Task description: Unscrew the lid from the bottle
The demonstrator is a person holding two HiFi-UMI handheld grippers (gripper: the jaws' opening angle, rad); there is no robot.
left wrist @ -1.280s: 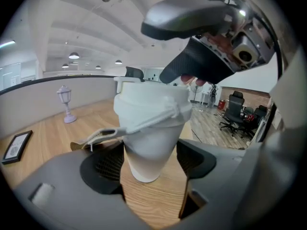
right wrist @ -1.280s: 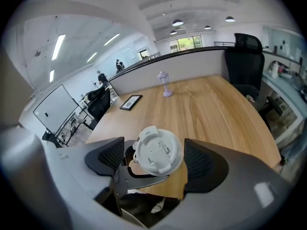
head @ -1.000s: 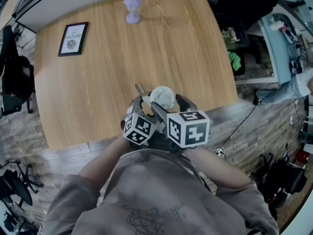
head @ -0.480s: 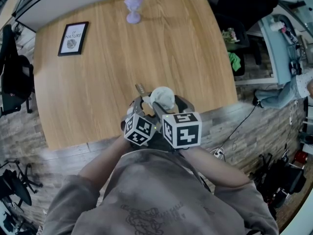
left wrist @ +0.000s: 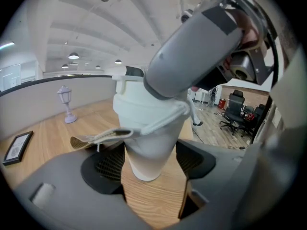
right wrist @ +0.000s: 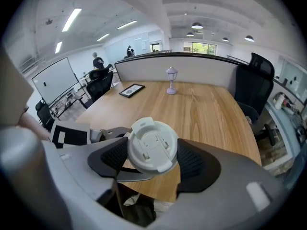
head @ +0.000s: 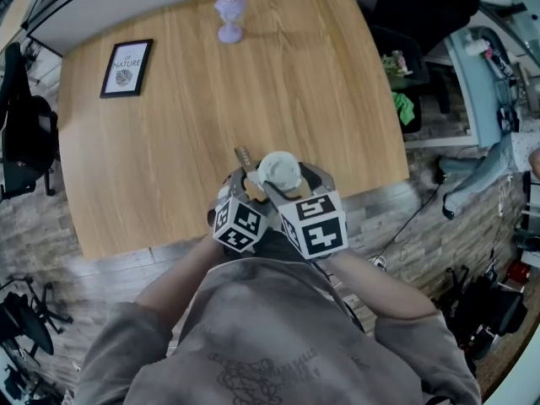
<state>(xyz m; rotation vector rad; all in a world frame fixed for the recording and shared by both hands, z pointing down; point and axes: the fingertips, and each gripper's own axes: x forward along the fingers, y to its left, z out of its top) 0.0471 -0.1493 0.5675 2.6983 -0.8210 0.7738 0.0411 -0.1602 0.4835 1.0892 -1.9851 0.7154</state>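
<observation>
A white bottle [left wrist: 148, 128] with a strap and a tan tag [left wrist: 88, 140] is held above the wooden table [head: 169, 142], near its front edge. My left gripper [left wrist: 151, 159] is shut on the bottle's lower body, a dark pad against each side. The round white lid [right wrist: 152, 145] faces the right gripper view, and my right gripper [right wrist: 152, 158] is shut on it from above, pads against its rim. In the head view both marker cubes sit close together under the lid [head: 278, 171]. A grey finger [left wrist: 192, 51] of the right gripper crosses the bottle's top.
A framed picture [head: 126, 67] lies at the table's far left and a small lavender lantern ornament [head: 229, 15] stands at the far edge. Black office chairs [head: 25, 142] stand to the left of the table. The table's front edge runs just under the grippers.
The right gripper's cube has turned and shifted slightly left, and its jaws have come in onto the lid. The left gripper and the bottle have barely moved.
</observation>
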